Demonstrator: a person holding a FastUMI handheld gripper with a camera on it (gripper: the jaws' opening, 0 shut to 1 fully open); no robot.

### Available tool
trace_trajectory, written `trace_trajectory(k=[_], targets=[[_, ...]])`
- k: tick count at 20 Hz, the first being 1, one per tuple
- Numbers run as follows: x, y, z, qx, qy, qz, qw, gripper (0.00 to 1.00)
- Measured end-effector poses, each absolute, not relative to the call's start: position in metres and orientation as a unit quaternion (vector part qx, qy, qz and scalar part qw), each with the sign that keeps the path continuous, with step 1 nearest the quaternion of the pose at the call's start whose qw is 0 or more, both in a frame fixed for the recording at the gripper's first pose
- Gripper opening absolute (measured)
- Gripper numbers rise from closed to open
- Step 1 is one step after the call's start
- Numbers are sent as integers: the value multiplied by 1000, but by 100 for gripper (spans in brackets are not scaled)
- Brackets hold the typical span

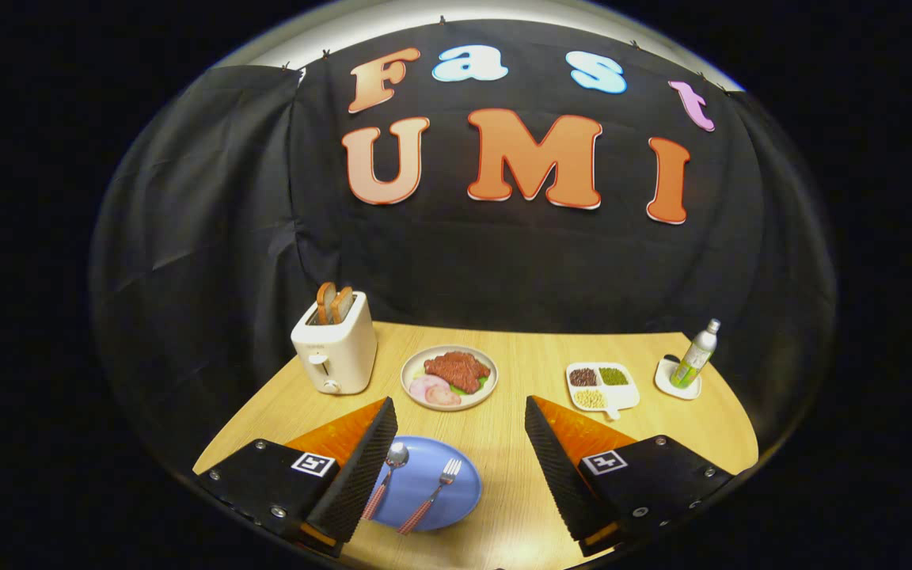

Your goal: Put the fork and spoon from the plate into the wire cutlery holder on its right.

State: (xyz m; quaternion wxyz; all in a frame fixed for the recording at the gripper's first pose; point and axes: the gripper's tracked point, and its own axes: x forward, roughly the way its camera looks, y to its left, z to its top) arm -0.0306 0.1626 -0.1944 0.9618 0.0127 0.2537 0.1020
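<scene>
1. The desk is a pale wood-grain top, smooth and matte, and it carries everything; the blue plate serves as landmark below.
2. The gripper hangs above the near part of the desk with its fingers spread wide and pinching nothing; their inner faces look ribbed.
3. The toaster is a boxy cream thing with rounded corners, two slices standing in its slots, beyond the plate and to its left.
4. The blue plate is round, shallow and glossy, between the fingers but nearer the left one.
5. A round food dish sits just beyond the plate; a three-part snack tray and a slim bottle on a coaster lie further off to its right.
6. The fork and spoon lie on the plate, shiny metal heads pointing away, handles striped.
7. Judged as the step in hand: approach one utensil. It would be wise to shift left, centre over a handle, and close across its narrow width.
</scene>
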Motion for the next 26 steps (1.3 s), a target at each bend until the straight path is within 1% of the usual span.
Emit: trace_trajectory(k=[8,12,14,16,19,20,24,26], targets=[[-64,191,-268,23,350,99,931,95],[-81,202,-308,26,393,96,914,91],[-84,206,-325,22,406,93,909,86],[-87,207,-346,10,421,85,903,82],[-88,210,-368,-4,430,79,900,69],[-88,208,-376,-12,435,74,897,67],[-86,208,-405,-18,457,63,887,48],[-84,210,-410,-19,458,61,886,36]])
